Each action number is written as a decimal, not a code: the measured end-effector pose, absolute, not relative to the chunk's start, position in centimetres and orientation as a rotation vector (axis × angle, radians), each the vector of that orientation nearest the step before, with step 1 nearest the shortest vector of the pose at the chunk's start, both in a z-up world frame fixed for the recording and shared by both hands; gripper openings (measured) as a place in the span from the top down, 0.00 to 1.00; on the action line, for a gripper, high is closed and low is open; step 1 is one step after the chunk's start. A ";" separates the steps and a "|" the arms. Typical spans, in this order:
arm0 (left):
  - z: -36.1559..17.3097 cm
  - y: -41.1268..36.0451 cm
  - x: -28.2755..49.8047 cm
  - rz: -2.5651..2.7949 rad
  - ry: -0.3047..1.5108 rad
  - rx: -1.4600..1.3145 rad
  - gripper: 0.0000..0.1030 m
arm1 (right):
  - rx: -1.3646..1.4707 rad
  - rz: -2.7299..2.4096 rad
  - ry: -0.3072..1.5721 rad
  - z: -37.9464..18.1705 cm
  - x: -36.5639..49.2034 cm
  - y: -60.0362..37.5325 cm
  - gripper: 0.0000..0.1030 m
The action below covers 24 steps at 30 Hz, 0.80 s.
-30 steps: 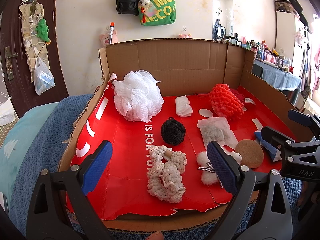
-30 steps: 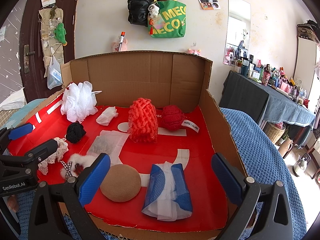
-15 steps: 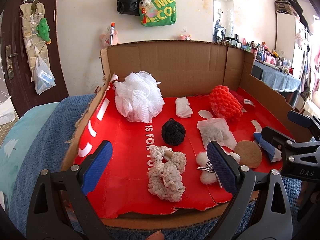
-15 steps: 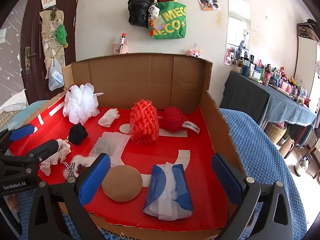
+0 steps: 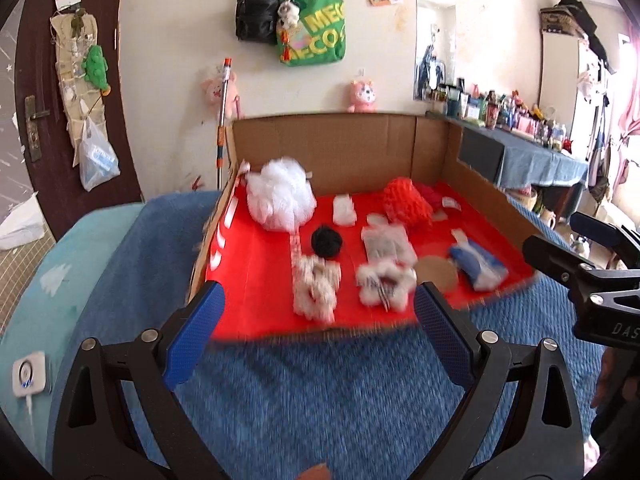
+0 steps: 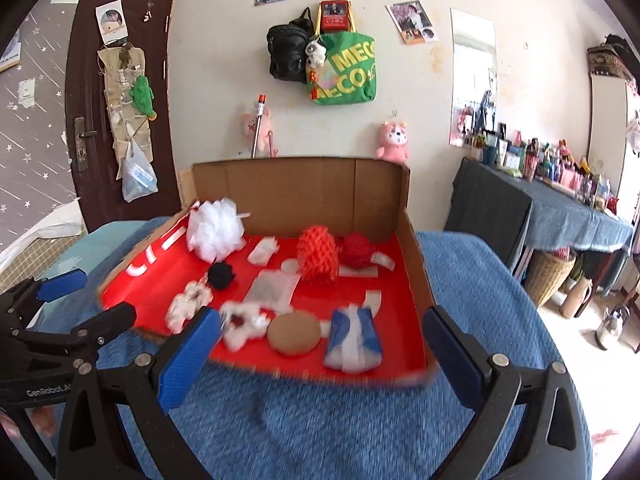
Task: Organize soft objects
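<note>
Both our claws hang spread wide and empty over the blue blanket (image 5: 340,400): the left claw (image 5: 316,334) sits short of the near lip of the cardboard tray (image 5: 344,144), the right claw (image 6: 320,354) likewise, with its neighbour showing at the edge of each view. Just past the left claw lie the cream crocheted scrunchie (image 5: 316,290) and the white fluffy toy (image 5: 384,286), with the black yarn ball (image 5: 327,242) behind them; nearest the right claw are the tan round sponge (image 6: 294,333) and the blue-and-white tissue pack (image 6: 354,340). Farther back sit the flat sachet (image 6: 272,290), the orange knitted piece (image 6: 318,254), the red yarn ball (image 6: 356,250) and, in the far left corner, the white mesh bath pouf (image 5: 280,196). We judge all of it light and yielding: each piece should squash under the pads rather than slip, so a bite across the thick middle looks safest, while the pouf may snag and the flat sachet may need pinching at an edge. Against the frames half a second earlier, both claws have drawn back and risen; the tray, once filling the view, now lies beyond bare blanket, its contents unmoved, and motion blurs the near items.
</note>
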<state>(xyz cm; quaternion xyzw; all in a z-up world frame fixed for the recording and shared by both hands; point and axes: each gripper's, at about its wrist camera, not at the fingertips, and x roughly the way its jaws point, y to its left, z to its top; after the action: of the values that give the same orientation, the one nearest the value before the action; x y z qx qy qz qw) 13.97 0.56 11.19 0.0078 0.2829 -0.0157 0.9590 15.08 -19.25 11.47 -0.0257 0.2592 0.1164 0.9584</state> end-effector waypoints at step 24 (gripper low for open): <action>1.5 -0.7 13.6 0.062 0.899 -0.006 0.00 | -0.085 0.107 0.911 1.2 13.9 -19.9 0.00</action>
<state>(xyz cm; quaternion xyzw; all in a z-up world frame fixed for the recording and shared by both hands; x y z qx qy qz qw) 13.61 -0.66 1.50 -0.0030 0.4345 0.0302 0.9002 13.91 -19.88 1.23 -0.0411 0.4397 0.0517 0.8957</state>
